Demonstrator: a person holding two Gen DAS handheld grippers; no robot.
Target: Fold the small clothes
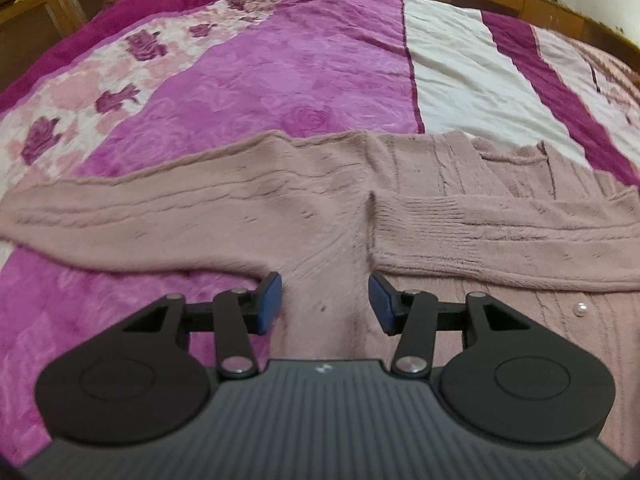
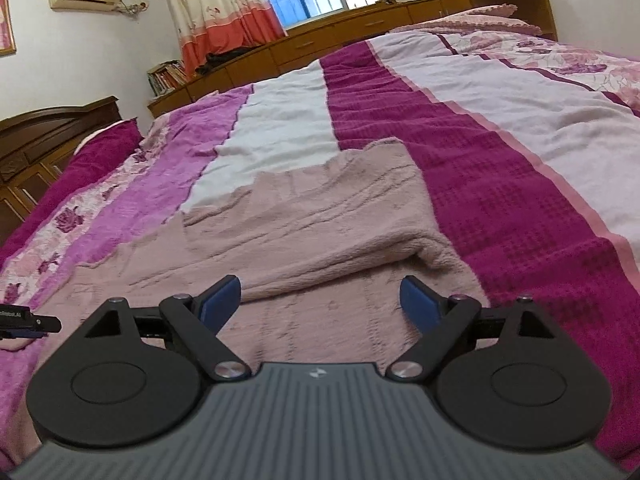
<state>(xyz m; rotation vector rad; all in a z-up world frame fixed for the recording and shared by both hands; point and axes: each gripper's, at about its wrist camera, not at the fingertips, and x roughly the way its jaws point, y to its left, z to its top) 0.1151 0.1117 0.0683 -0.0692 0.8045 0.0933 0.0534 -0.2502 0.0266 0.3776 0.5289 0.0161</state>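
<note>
Bedspread (image 1: 248,76) bearing a pink knit sweater (image 1: 256,208), spread flat with sleeves outstretched; long axis crosswise in the left view, right sleeve folded over the body. Left gripper (image 1: 325,304) and right gripper (image 2: 320,304): jaws apart, empty, low over the knit. Risk: pinching a single layer would drag the fold askew

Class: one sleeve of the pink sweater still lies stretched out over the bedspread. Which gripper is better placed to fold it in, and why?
Probably the left gripper: open, low over the sweater, beside the outstretched sleeve. The right gripper faces the sleeve already folded in.
</note>
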